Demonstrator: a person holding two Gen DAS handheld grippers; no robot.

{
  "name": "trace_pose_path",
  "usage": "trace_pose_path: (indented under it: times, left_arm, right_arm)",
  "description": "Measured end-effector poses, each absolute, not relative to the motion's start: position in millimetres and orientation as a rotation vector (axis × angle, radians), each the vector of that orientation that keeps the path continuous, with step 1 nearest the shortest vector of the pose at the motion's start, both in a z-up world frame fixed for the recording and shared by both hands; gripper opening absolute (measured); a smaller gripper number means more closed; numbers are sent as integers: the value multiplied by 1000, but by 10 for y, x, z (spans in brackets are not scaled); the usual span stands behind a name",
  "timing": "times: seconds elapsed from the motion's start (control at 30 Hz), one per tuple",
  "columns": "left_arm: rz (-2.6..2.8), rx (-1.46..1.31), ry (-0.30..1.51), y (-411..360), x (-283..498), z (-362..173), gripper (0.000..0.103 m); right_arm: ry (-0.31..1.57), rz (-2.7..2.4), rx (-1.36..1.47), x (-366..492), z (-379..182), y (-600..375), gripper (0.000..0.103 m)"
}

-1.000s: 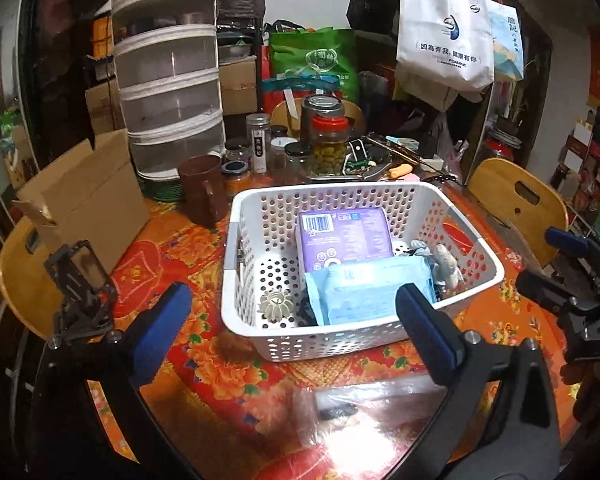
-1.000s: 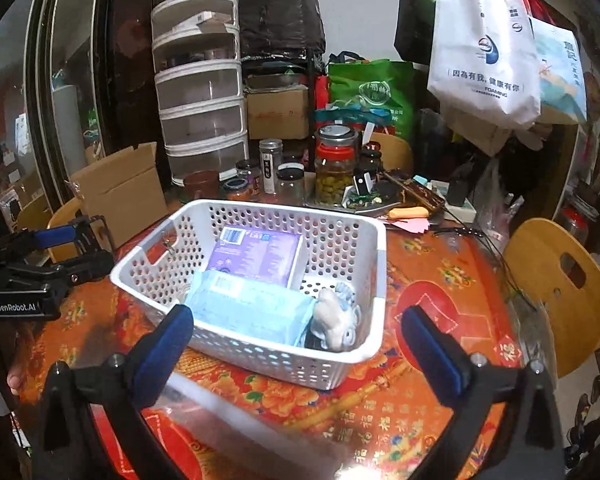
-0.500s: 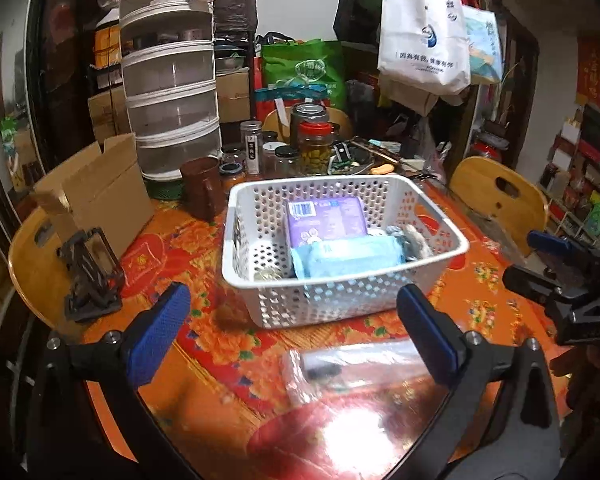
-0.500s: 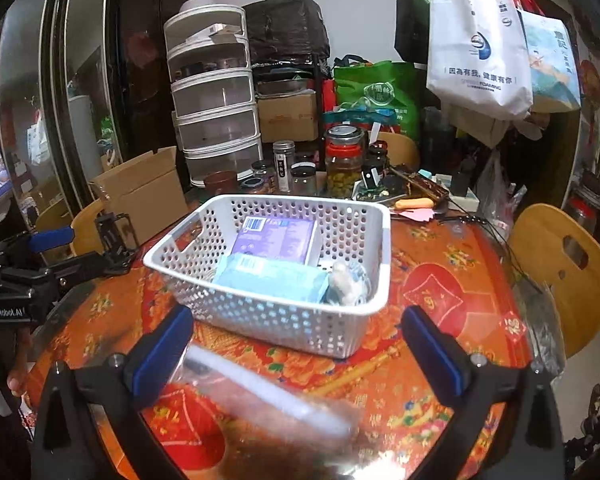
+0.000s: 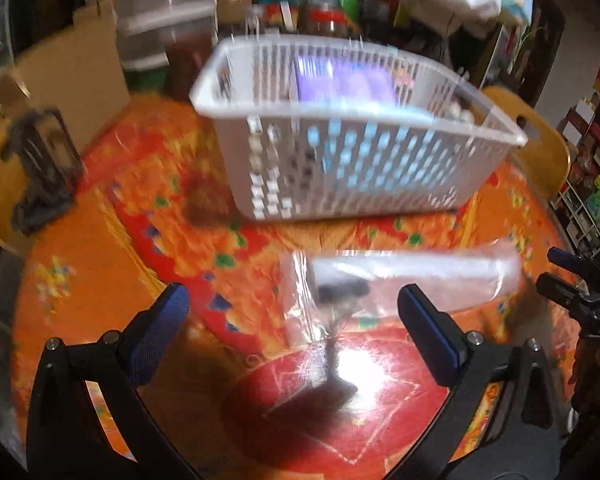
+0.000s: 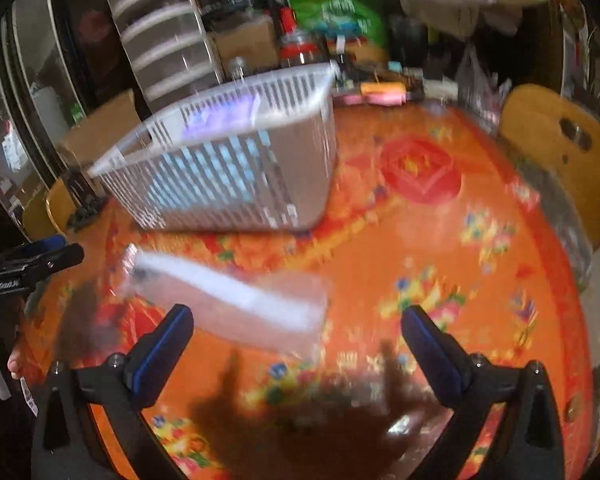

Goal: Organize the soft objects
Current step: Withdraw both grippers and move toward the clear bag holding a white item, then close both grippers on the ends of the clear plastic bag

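The step in hand looks like the approach to the last loose item: a clear plastic bag (image 5: 400,280) lying flat on the worktop (image 5: 100,264) in the lower middle of the left wrist view, just in front of the white basket (image 5: 348,168). The left gripper (image 5: 292,320) hovers over the bag's near end with its fingers (image 5: 160,328) spread wide and nothing between them; the right gripper (image 6: 296,336) is likewise wide open and empty, with the bag (image 6: 236,296) running from centre-left down toward its left finger. In the basket, at the upper centre of both views, a purple pack (image 5: 344,80) and a pale blue pack (image 5: 364,148) show through the perforated wall. The next move, as I judge it, calls for lowering one gripper so a finger slides under or pinches a raised fold of the film, then lifting it over the rim. The bag is thin, glossy and crinkled, with a small dark object inside near its left end; it will likely slip and sag. The basket is rigid, slotted plastic with rounded corners. The worktop's cover is smooth, shiny and printed with orange and red flowers, throwing a bright glare near the bag. Both views are motion-blurred, so finer detail cannot be told.
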State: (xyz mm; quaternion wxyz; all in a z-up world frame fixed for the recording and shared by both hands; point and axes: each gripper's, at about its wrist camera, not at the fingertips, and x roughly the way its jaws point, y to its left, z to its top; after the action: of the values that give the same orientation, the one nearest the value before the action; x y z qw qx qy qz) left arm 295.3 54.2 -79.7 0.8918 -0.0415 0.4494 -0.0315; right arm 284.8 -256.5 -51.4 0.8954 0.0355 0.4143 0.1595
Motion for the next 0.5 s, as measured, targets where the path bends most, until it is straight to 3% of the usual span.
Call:
trace_pose_path:
  times: [0.2, 0.27, 0.5]
  left_arm:
    - [-63, -102, 1026, 505, 3186, -1212, 103]
    - [-66, -102, 1028, 500, 3213, -1253, 103]
    - [-89, -79, 1042, 374, 3245, -1371, 103]
  right_arm:
    - [942, 334, 40, 2901, -845, -2480, 100]
    - [953, 341, 13, 2911, -899, -2412, 86]
    - [981, 339, -23, 3003, -1031, -2289, 71]
